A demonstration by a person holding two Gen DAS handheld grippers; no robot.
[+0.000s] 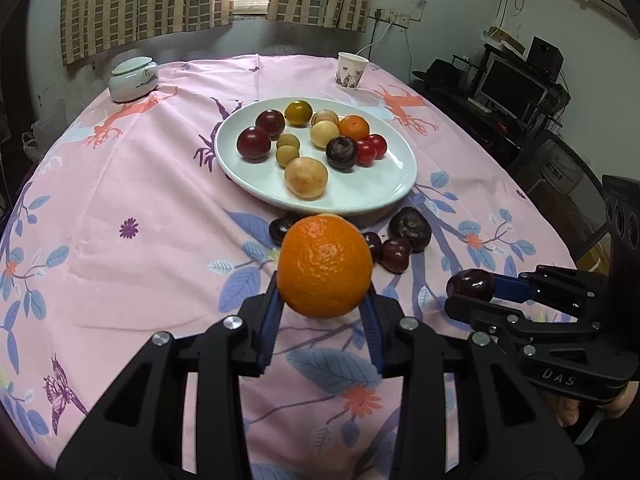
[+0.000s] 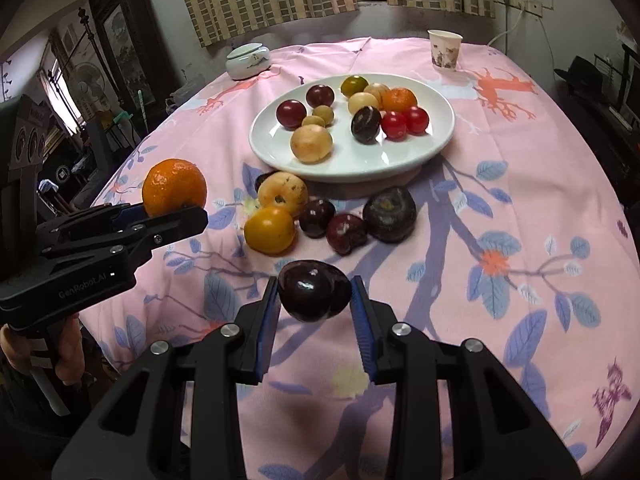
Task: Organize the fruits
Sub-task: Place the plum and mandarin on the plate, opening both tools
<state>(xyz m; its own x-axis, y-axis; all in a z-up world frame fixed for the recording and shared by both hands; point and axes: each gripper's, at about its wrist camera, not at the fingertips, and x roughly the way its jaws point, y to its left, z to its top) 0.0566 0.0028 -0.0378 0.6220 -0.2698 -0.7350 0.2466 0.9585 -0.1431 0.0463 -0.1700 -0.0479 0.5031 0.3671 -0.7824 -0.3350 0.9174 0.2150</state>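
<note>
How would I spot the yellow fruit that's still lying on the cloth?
Start at the white plate on the pink tablecloth. Just before its near rim lies a loose cluster of fruit. The yellow fruit sits at the cluster's left end, smooth and bright, beside dark plums and a paler speckled fruit.

Loose fruits (image 1: 400, 236): partly hidden behind the held orange (image 1: 325, 266) in the left wrist view.
Hand (image 2: 68, 356): mostly cut off by the frame's edge.
Monitor (image 1: 508, 86): blurred.

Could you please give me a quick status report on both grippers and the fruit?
Left gripper shut on orange. Right gripper shut on dark plum. White plate ahead, part filled. Loose fruit before it.
</note>
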